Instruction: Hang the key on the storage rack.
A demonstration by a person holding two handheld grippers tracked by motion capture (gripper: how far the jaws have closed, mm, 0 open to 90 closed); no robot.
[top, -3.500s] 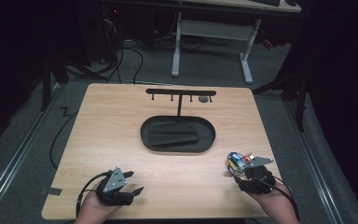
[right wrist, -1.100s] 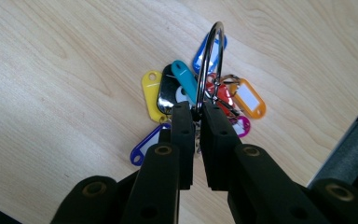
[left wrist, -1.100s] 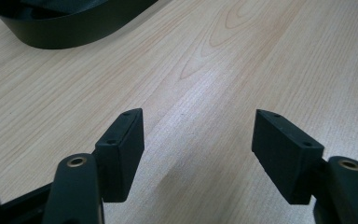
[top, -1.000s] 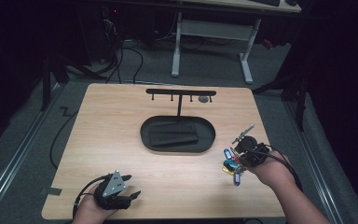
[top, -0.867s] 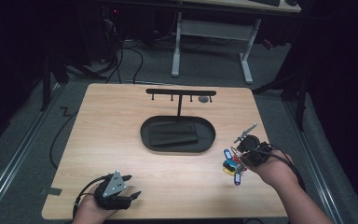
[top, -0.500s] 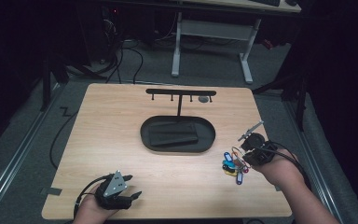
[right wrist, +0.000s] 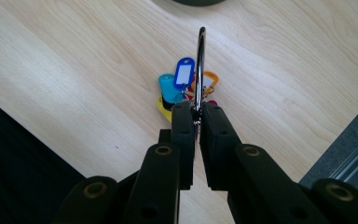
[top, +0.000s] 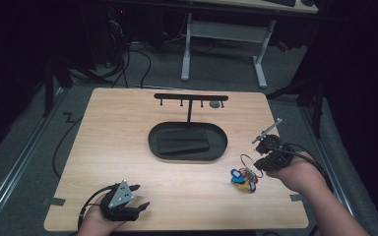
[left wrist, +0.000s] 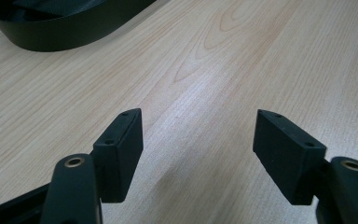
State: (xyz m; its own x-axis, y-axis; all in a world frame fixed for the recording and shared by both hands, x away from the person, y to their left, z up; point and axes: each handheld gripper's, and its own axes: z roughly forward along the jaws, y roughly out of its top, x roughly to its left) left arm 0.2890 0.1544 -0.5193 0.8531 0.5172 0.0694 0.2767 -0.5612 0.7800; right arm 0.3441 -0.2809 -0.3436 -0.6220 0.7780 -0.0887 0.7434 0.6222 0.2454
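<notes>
The right gripper [right wrist: 196,114] is clamped on a metal ring [right wrist: 200,65], its jaws nearly together with the ring's wire pinched between the pads. The ring stands edge-on in the right gripper view, its plane in line with the jaw axis and its loop extending straight out past the fingertips. In the high view the ring [top: 248,163] sits just ahead of the jaws, toward the table's middle. The key tags [right wrist: 182,86] hang from the ring below the fingertips: blue, teal, yellow and orange, bunched together. In the high view the tags [top: 242,179] lie just below the gripper, at the table surface; whether they touch it cannot be told.

The left gripper [left wrist: 198,144] is wide open and holds nothing; only bare wood lies between its pads.

The table [top: 128,147] is light wood with visible grain. A black oval tray [top: 187,142] lies ahead of both grippers, with a black hook rack [top: 191,98] standing behind it. The room around is dark; grey floor and a desk frame [top: 224,37] lie beyond the table.
</notes>
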